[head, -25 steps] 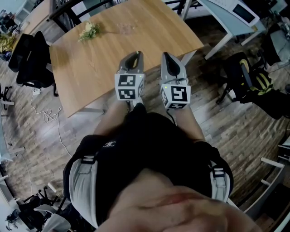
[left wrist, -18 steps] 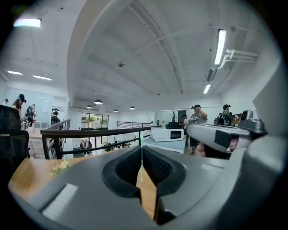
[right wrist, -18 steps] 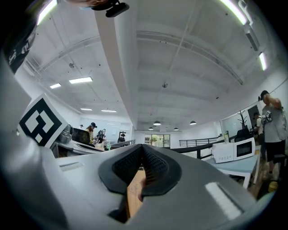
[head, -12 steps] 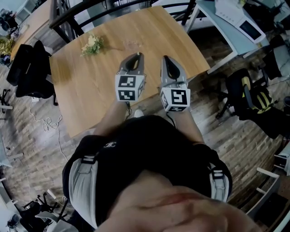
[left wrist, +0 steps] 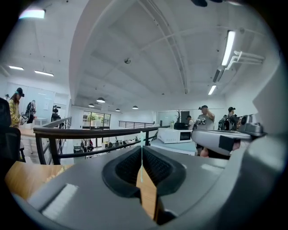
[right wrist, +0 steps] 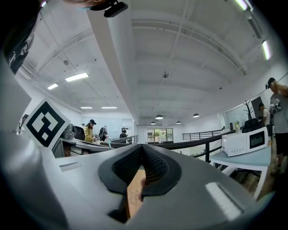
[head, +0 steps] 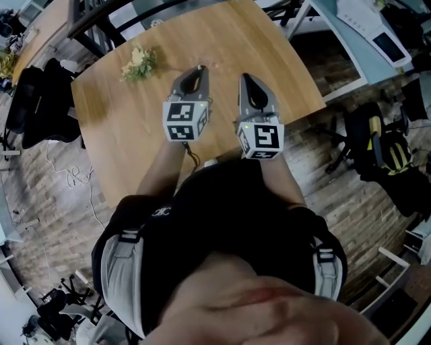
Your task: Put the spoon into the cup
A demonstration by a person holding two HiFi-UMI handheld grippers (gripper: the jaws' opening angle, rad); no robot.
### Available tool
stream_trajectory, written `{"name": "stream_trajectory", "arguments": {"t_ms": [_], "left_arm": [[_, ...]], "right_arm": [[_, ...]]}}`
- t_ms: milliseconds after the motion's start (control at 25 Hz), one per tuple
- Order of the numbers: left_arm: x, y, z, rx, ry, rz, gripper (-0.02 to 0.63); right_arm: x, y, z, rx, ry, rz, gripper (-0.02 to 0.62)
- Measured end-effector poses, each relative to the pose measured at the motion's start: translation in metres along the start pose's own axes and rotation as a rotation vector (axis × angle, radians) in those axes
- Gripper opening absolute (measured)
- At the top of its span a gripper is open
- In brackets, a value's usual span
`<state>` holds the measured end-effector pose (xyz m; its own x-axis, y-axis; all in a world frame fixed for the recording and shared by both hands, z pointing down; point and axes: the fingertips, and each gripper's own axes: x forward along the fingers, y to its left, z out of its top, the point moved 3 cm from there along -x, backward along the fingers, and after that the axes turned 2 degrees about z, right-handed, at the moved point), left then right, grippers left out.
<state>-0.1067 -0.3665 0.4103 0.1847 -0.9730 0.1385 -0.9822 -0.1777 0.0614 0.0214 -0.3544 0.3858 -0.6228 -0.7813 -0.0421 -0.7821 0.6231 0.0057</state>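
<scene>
I cannot make out a spoon or a cup in any view. In the head view both grippers are held level side by side over the near part of a wooden table (head: 121, 114). The left gripper (head: 196, 70) is shut with nothing between its pads, and in the left gripper view (left wrist: 141, 134) its tips meet in a thin line. To its right, the right gripper (head: 245, 79) is also shut and empty; its tips touch in the right gripper view (right wrist: 143, 146). Bare wood shows below each pair of jaws.
A small bunch of flowers (head: 139, 62) lies on the table's far left. A black chair (head: 40, 101) stands left of the table and a dark railing (head: 101, 17) runs behind it. Pale desks (head: 350, 40) and a black-and-yellow bag (head: 384, 145) are at right. People stand far off.
The person has stepped toward the table. Both grippers, still shut, now reach farther over the wood, and the left one has shifted slightly left.
</scene>
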Motion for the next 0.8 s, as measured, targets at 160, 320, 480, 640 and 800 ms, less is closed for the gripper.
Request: {"name": "stream_trajectory", "arguments": {"t_ms": [160, 320, 480, 640, 800], "left_arm": [[0.022, 0.019, -0.006, -0.007, -0.031, 0.068, 0.020], [0.042, 0.045, -0.017, 0.000, -0.039, 0.130, 0.020], [0.060, 0.068, -0.035, -0.026, -0.006, 0.161, 0.020], [0.084, 0.083, -0.056, -0.049, 0.027, 0.161, 0.020], [0.108, 0.094, -0.092, -0.051, 0.067, 0.163, 0.020]], "right_arm": [[0.022, -0.018, -0.012, 0.018, 0.047, 0.029, 0.000], [0.039, -0.023, -0.020, 0.027, 0.070, 0.060, 0.000], [0.048, -0.027, -0.028, 0.033, 0.087, 0.076, 0.000], [0.054, -0.038, -0.031, 0.035, 0.093, 0.060, 0.000], [0.055, -0.046, -0.031, 0.020, 0.100, 0.049, 0.000]]}}
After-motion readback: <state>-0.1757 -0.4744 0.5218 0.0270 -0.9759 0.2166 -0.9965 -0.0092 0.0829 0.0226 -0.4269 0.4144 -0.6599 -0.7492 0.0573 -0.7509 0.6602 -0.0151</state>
